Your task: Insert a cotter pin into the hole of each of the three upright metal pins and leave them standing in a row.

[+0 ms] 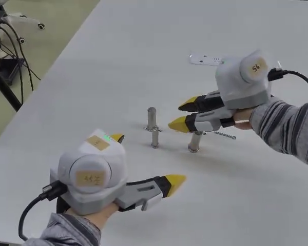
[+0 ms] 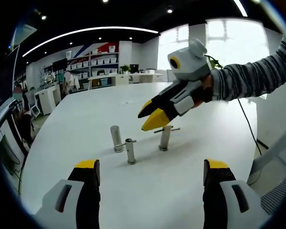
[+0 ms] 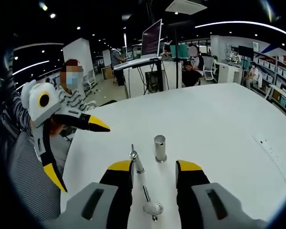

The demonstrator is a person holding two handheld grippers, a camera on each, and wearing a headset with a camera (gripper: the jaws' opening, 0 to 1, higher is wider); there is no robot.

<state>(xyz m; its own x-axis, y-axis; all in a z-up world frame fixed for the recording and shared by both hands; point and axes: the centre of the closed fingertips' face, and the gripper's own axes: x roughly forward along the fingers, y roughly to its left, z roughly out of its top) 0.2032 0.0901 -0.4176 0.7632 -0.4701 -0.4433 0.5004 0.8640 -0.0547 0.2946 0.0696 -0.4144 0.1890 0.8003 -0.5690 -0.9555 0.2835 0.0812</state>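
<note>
Hidden: in the head view, the top of the right-hand pin sits behind the lower jaw of the right gripper. Its cotter pin pokes out to the right from under the gripper.
Hard to make out: a thin second cotter pin crosses the upper part of the middle pin. Whether the rear pin has a hole cannot be told.
Pins: all three stand upright at the centre of the white worktop. The rear and middle pins are close together, and the third stands off to the right.
Right jaws: slightly parted and holding nothing, hovering over the right-hand pin. In the right gripper view, that pin's top lies low in the gap between them.
Left jaws: the left gripper, at lower left, is spread wide and empty, and points towards the pins without touching them.
Around: a white strip lies flat at upper right. A dark stand with cables is at upper left, beyond the worktop edge. Seated people and shelves blur in the background of the gripper views.
</note>
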